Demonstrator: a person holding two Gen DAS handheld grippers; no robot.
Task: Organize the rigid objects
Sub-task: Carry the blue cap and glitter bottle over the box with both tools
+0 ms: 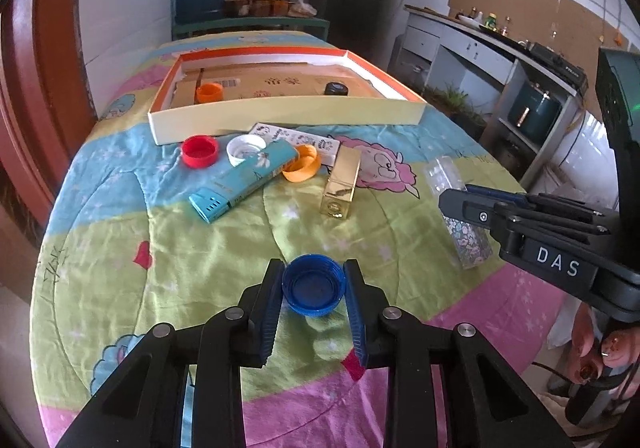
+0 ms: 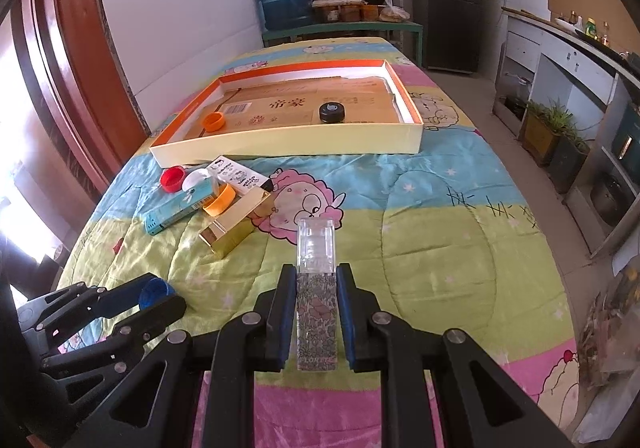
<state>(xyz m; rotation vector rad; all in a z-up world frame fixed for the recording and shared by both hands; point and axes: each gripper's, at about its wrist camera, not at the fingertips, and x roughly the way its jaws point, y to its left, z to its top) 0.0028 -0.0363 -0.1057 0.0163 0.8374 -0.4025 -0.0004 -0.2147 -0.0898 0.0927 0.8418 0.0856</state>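
Observation:
My left gripper (image 1: 314,268) is shut on a blue bottle cap (image 1: 313,286), open side up, low over the quilt; the cap also shows between its fingers in the right wrist view (image 2: 154,294). My right gripper (image 2: 315,272) is shut on a slim floral box with a clear top (image 2: 316,300), which sticks out forward past the fingertips. The same floral box (image 1: 468,244) appears at the right of the left wrist view. Further ahead lies a shallow cardboard tray (image 1: 280,112) holding an orange cap (image 1: 209,92) and a black cap (image 1: 335,89).
Between me and the tray lie a red cap (image 1: 200,152), a white cap (image 1: 245,148), a teal box (image 1: 244,180), another orange cap (image 1: 302,164), a gold box (image 1: 340,184) and a white printed box (image 1: 296,140). A wooden door frame stands left, kitchen counters right.

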